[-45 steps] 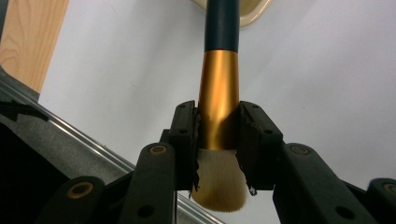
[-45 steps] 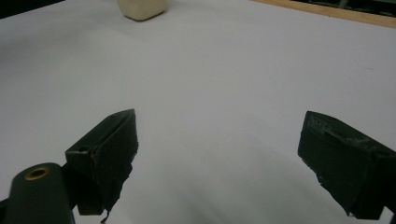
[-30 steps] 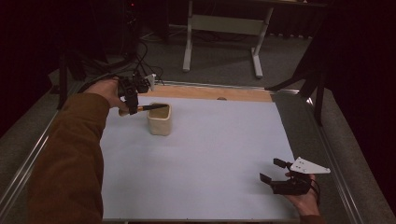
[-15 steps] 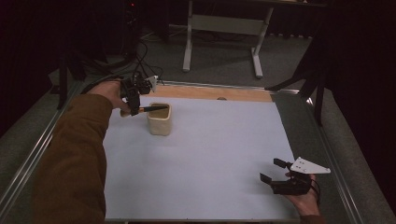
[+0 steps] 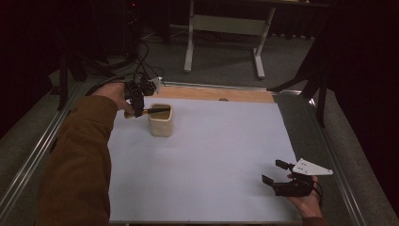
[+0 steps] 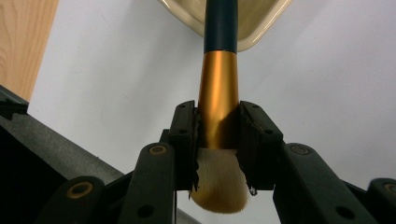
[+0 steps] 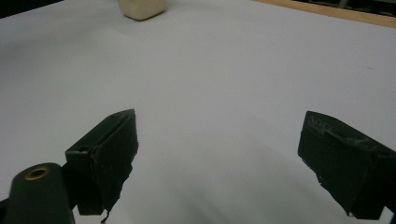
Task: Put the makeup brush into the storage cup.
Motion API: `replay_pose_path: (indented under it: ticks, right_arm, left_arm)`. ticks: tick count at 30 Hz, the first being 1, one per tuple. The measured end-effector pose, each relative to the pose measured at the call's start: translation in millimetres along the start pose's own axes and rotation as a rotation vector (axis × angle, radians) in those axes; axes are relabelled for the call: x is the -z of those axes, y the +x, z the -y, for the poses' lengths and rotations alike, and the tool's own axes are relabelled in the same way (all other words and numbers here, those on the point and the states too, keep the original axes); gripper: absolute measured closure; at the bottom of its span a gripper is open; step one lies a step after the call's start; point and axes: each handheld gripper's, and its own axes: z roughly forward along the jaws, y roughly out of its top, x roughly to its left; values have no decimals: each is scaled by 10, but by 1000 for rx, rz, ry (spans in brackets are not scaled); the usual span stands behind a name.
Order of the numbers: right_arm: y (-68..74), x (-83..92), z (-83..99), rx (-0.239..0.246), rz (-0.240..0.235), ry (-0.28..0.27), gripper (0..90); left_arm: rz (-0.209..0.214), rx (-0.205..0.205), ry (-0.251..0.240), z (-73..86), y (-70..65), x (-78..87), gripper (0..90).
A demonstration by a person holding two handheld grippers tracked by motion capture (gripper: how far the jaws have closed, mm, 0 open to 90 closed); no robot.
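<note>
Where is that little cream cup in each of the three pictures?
High view: the cream cup stands upper left on the white sheet, by the left tool.
Left gripper view: its rim at top centre, the brush reaching over it.
Right gripper view: top edge, left of centre.
Shared landmark: the white sheet.

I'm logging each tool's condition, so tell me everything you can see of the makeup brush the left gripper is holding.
The makeup brush has a dark, near-black handle, a shiny gold metal-looking ferrule and a soft tan bristle head. The left gripper is shut on the ferrule, just ahead of the bristles, which bulge out behind the jaws. In the high view the brush lies roughly level, its handle end reaching over the rim of the cream cup on the white mat. Whether the handle touches the rim is unclear.
</note>
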Motion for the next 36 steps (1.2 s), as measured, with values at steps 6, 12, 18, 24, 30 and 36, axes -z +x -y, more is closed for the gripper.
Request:
replay_pose_path:
  ticks: [6, 12, 18, 24, 30, 36]
  right_arm:
    - [-2, -1, 0, 1, 1, 1, 116]
    - [0, 2, -1, 2, 1, 1, 116]
    - [0, 1, -1, 3, 1, 2, 116]
    - [3, -2, -3, 4, 2, 3, 116]
    - [11, -10, -5, 7, 0, 4, 116]
    - [18, -16, -7, 9, 0, 6, 116]
  left_arm:
    - [-1, 3, -20, -37, -14, -16, 687]
    - [30, 56, -157, -39, 1, 9, 631]
    - [35, 95, -281, 27, 22, 50, 422]
    - [23, 134, -388, 152, 13, 21, 330]
    - [-29, 167, -489, 317, -49, -16, 267]
    - [-25, 205, -607, 501, -66, -10, 256]
